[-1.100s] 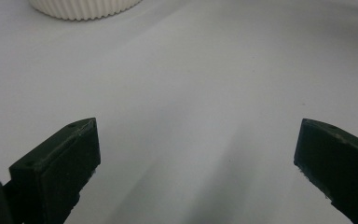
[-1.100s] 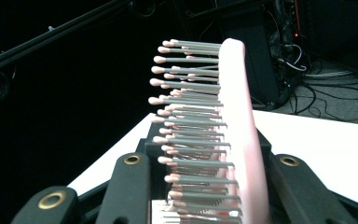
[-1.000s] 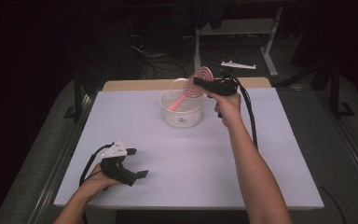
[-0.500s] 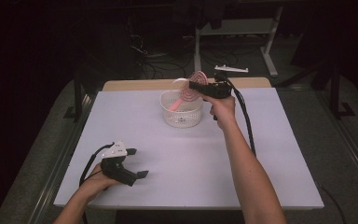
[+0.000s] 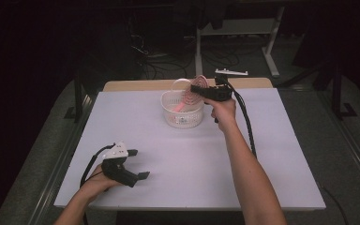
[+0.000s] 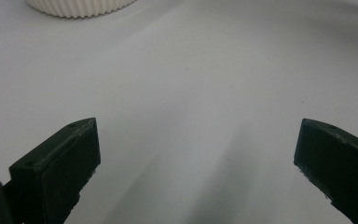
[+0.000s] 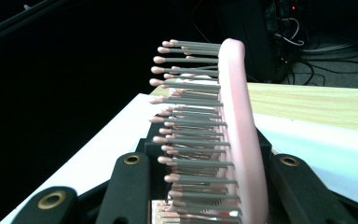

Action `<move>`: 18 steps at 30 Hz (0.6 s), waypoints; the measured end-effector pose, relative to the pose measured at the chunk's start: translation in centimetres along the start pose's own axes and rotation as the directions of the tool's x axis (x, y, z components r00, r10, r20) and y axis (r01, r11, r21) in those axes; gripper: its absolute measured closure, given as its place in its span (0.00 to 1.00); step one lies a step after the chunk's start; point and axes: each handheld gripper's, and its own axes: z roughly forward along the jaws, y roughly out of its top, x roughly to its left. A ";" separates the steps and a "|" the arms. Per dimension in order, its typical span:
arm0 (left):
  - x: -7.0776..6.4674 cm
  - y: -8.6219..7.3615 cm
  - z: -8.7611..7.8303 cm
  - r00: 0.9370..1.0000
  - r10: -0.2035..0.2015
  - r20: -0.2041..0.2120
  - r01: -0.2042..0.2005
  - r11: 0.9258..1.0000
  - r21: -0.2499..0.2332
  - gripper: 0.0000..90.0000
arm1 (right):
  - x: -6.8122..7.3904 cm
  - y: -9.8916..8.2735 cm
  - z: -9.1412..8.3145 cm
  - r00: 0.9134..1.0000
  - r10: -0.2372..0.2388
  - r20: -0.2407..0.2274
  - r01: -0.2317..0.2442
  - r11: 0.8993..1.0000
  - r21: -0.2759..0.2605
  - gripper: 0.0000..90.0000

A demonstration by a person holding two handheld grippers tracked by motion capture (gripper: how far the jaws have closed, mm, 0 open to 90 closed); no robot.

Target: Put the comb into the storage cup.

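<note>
A pink hairbrush (image 5: 193,92) with grey, pink-tipped bristles (image 7: 191,121) is clamped in my right gripper (image 5: 198,88), which is shut on its head. The brush hangs over a white ribbed basket (image 5: 182,117) at the back middle of the table, and its pink handle (image 5: 178,107) slants down inside the basket. In the right gripper view the brush (image 7: 237,116) stands upright between the two black jaws of that gripper (image 7: 209,161). My left gripper (image 5: 139,163) rests on the white table (image 5: 262,178) near the front left, open, with nothing between its fingers. The left gripper view shows the gripper (image 6: 198,135) over bare tabletop.
The basket's base (image 6: 79,7) lies far ahead of the left jaws. A wooden strip (image 5: 140,85) runs along the table's back edge, with a small white part (image 5: 232,71) behind it. Dark floor, cables and desk legs lie beyond.
My right hand has come down a little and shifted left with the brush, bringing it lower over the basket. The left gripper has stayed put.
</note>
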 end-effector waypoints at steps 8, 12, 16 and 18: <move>0.0 0.0 0.0 1.000 -0.002 0.001 0.002 1.000 0.001 0.01 | -0.7 -0.3 0.0 1.000 0.019 0.007 -0.019 1.000 0.004 0.69; 0.0 0.0 0.1 1.000 -0.001 0.003 0.001 1.000 0.002 0.01 | -0.9 -0.4 0.0 0.999 0.031 0.011 -0.031 1.000 0.003 0.69; 0.0 0.0 0.1 1.000 0.001 0.004 -0.001 1.000 0.003 0.01 | -1.5 -0.6 -0.1 0.999 0.043 0.024 -0.044 0.999 0.003 0.68; 0.0 0.0 0.1 1.000 0.000 0.004 0.000 1.000 0.003 0.01 | -1.8 -0.6 -0.1 0.998 0.052 0.026 -0.052 0.999 0.004 0.67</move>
